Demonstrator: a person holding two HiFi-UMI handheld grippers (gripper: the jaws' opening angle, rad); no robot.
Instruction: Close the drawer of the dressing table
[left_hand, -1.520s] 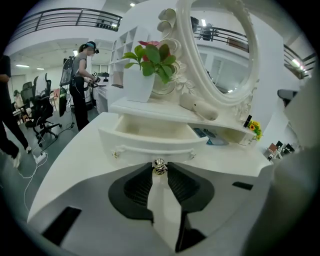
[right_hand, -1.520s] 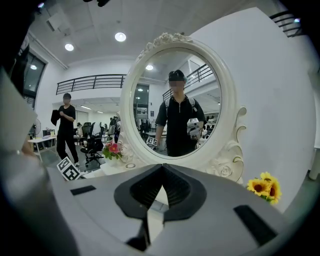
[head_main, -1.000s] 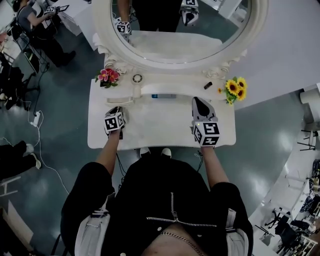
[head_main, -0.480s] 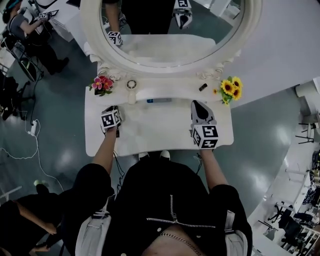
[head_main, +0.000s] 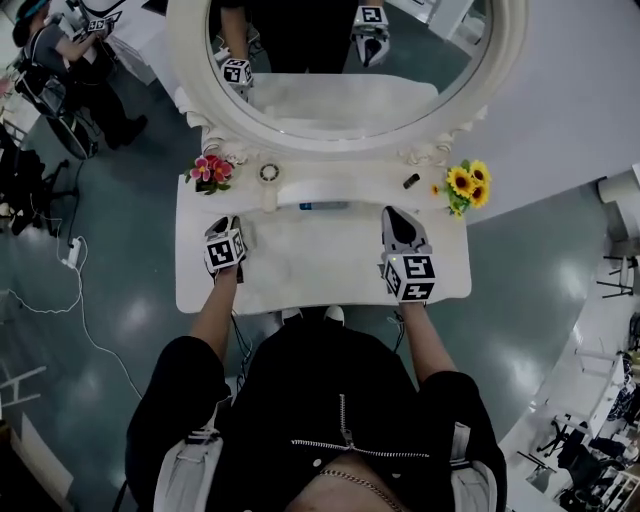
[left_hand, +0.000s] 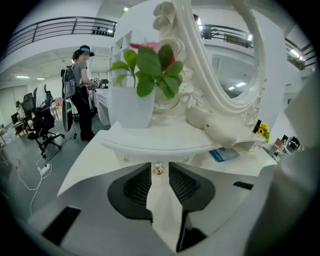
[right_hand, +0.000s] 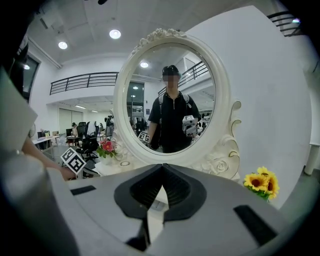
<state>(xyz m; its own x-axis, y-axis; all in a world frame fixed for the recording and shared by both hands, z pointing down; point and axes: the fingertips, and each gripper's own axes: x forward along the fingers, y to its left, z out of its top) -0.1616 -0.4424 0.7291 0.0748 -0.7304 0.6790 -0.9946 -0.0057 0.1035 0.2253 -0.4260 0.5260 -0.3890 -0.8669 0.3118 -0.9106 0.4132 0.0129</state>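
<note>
We stand at a glossy white tabletop (head_main: 300, 265) on a polished grey floor (head_main: 120, 260), under an oval, carved-framed mirror (head_main: 340, 50). The drawer (left_hand: 142, 156) sits pushed in. Our left gripper's (left_hand: 159, 168) jaws have just been opening, released around its metal knob (left_hand: 158, 169). Our right gripper's (right_hand: 161, 167) jaws are clenched and empty.

Both arms reach forward. The left gripper (head_main: 231, 226) tilts down, jaws just opening, the drawer knob (left_hand: 158, 169) loose between the tips. The right gripper (head_main: 394, 214) hangs nearly level, jaws together.

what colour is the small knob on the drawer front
The knob is shiny silvery metal, on a white drawer; best seen in the left gripper view.
</note>
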